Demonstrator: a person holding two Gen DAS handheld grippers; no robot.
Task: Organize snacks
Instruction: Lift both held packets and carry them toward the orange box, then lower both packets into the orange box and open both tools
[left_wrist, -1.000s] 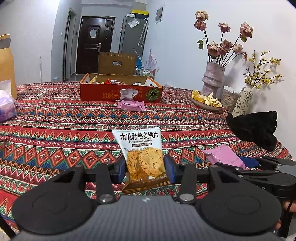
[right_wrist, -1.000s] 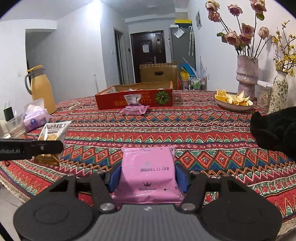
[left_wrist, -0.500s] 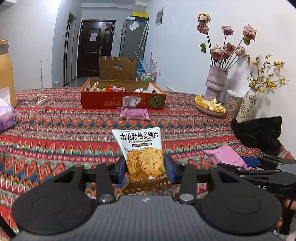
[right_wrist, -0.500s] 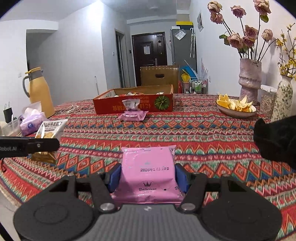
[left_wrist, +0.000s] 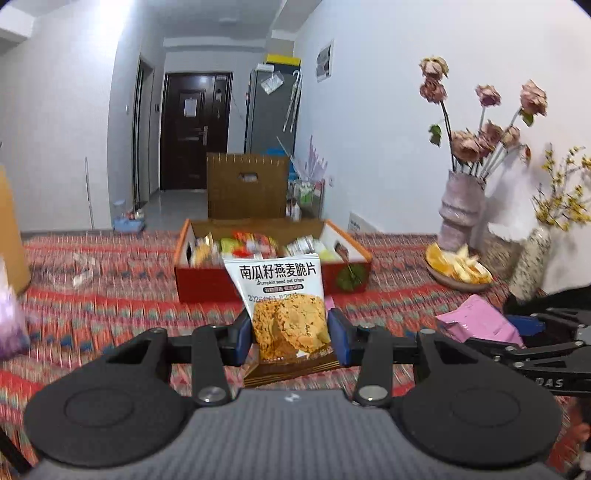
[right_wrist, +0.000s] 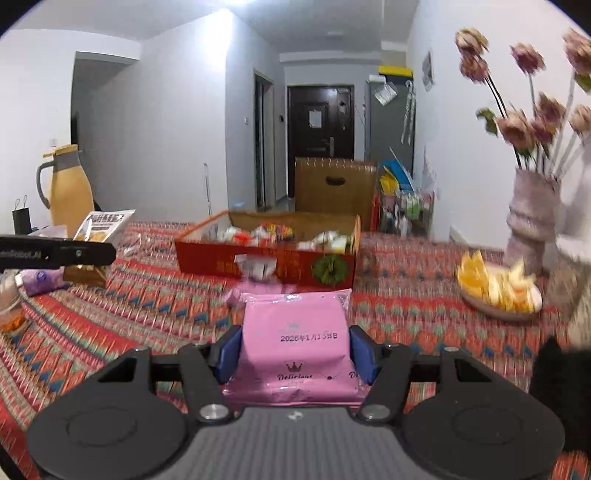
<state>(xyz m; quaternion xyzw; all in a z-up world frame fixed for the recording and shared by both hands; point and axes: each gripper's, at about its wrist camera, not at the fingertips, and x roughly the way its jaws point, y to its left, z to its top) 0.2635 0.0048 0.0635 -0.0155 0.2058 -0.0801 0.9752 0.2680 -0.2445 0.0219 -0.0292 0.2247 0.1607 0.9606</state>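
My left gripper (left_wrist: 290, 339) is shut on a white oat crisp packet (left_wrist: 284, 306) with cookies printed on it, held upright above the patterned tablecloth. My right gripper (right_wrist: 295, 350) is shut on a pink snack packet (right_wrist: 293, 343) with a printed date. Straight ahead of both stands a red cardboard box (left_wrist: 207, 284) (right_wrist: 295, 264) holding several snack packets. A small white packet (right_wrist: 256, 266) on a pink one lies in front of the box. In the left wrist view the right gripper (left_wrist: 532, 332) with its pink packet (left_wrist: 480, 319) shows at the right; in the right wrist view the left gripper's arm (right_wrist: 55, 253) and oat packet (right_wrist: 101, 225) show at the left.
A plate of orange slices (right_wrist: 498, 288), a vase of dried roses (right_wrist: 532, 225) and a speckled vase (left_wrist: 532, 258) stand at the right. A black furry thing (right_wrist: 557, 387) lies near right. A yellow jug (right_wrist: 68, 188) and purple tissue pack (right_wrist: 42, 278) sit at the left.
Both grippers have moved forward and up toward the red box, each still holding its packet. The box looks larger and its contents show from above.
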